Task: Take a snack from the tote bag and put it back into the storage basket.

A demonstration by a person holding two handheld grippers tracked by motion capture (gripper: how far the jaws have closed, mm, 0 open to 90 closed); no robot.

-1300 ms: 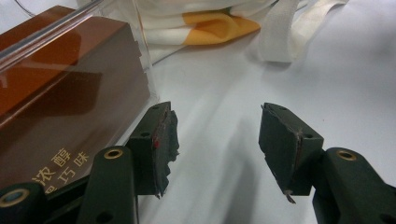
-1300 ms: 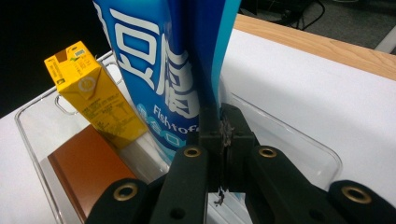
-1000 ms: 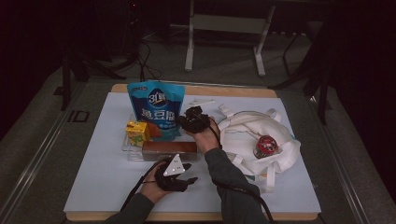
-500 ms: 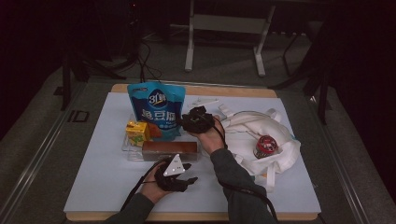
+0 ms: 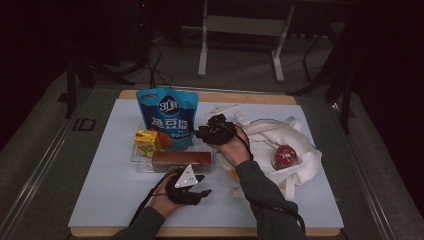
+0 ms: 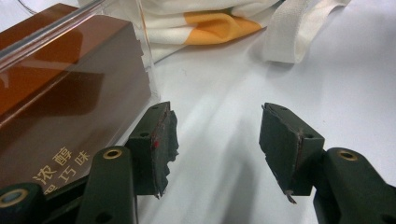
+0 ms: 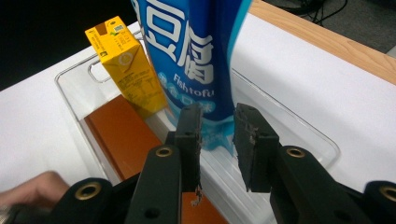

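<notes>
A blue snack pouch [image 5: 167, 119] [image 7: 196, 56] stands upright in a clear tray [image 5: 136, 156] [image 7: 285, 126]. With it are a yellow juice carton [image 5: 147, 141] [image 7: 126, 65] and a brown box [image 5: 181, 160] [image 7: 123, 135] [image 6: 60, 102]. My right gripper [image 5: 204, 132] [image 7: 217, 114] hovers just right of the pouch. Its jaws have just opened and eased back to a narrow gap, open, with nothing pressed between them and the pouch's lower edge just beyond the tips. My left gripper [image 5: 200, 188] [image 6: 217, 116] rests open on the table beside the brown box, nothing between its jaws.
A white cloth bag [image 5: 300, 150] [image 6: 205, 9] with an orange patch [image 6: 219, 23] and loose straps [image 6: 299, 28] lies at the right. A red-topped can [image 5: 285, 156] sits on it. The white mat [image 5: 100, 195] covers a wooden table, with dark floor around.
My right gripper has drawn back a little to the right and upward from the pouch, and its jaws have parted. The pouch stands on its own. The left gripper has not moved.
</notes>
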